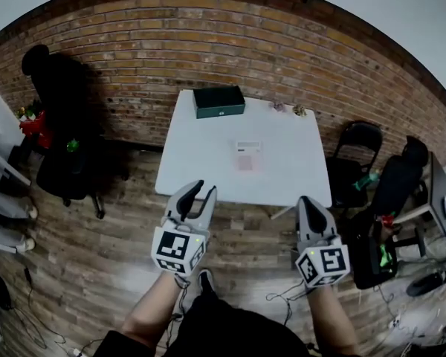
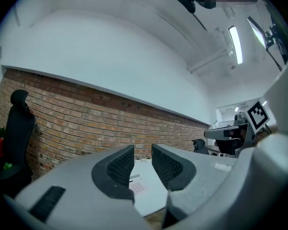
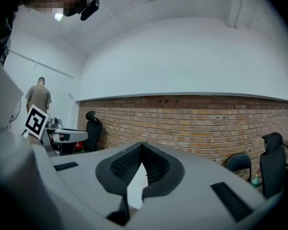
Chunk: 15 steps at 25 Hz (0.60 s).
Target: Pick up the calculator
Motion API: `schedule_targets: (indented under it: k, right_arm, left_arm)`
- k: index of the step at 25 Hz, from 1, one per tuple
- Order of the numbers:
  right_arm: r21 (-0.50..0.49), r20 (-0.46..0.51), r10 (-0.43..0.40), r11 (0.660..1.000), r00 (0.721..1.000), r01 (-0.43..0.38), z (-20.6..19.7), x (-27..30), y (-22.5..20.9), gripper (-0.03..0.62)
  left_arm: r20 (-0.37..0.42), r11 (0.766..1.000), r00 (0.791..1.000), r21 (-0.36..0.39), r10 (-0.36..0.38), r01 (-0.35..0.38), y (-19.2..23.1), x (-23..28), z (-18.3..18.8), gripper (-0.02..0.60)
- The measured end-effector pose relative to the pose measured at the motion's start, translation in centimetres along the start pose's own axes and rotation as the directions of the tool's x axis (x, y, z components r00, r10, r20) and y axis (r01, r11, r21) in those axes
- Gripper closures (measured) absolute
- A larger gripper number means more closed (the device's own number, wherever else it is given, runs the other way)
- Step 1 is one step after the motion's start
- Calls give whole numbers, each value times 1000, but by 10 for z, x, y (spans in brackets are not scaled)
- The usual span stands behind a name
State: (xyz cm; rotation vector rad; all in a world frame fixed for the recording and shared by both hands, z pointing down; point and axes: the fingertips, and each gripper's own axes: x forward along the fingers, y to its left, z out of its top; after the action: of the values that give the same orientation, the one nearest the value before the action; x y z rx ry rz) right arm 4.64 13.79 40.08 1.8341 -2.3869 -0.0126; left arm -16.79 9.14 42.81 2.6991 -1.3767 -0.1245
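Pink calculator (image 1: 248,156) flat mid-frame on white tabletop (image 1: 297,177), well apart from both tongs. Approach step, nothing grasped yet. Left tongs (image 1: 206,189) part-open, empty; right tongs (image 1: 307,200) closed tip to tip, empty. Next, probably: reach past near edge, straddle calculator, close.

In the head view the grey plastic left gripper (image 1: 204,190) sits at seven o'clock and the grey plastic right gripper (image 1: 310,201) at five. Both point toward twelve on bare forearms (image 1: 152,311). The left one's jaws stand slightly apart with nothing between them; the right one's tips meet, empty.
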Motion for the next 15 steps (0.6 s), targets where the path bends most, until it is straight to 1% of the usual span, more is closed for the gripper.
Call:
schedule_targets:
  k: [4,8,12,15]
  right_arm:
    - [43,-22,-2,999,1000,3,-3,23,-11,588]
    - [62,-26,-9,998,1000,11,-7,36,-22,589]
    - [98,-34,-1,995,999,5,-23,51,-37,589]
    - [118,-29,18,993,999,-14,-28,63,-46,588]
  left_arm:
    - [-22,1000,1000,-28,-1,0,15,20,-7,471]
    - [-36,999,999,-45,3,-5,24,33,-7,469]
    - [-58,999,998,-41,18,-21,27,47,-12,471]
    - [-80,999,996,-31,32,-34,24,59,-17,471]
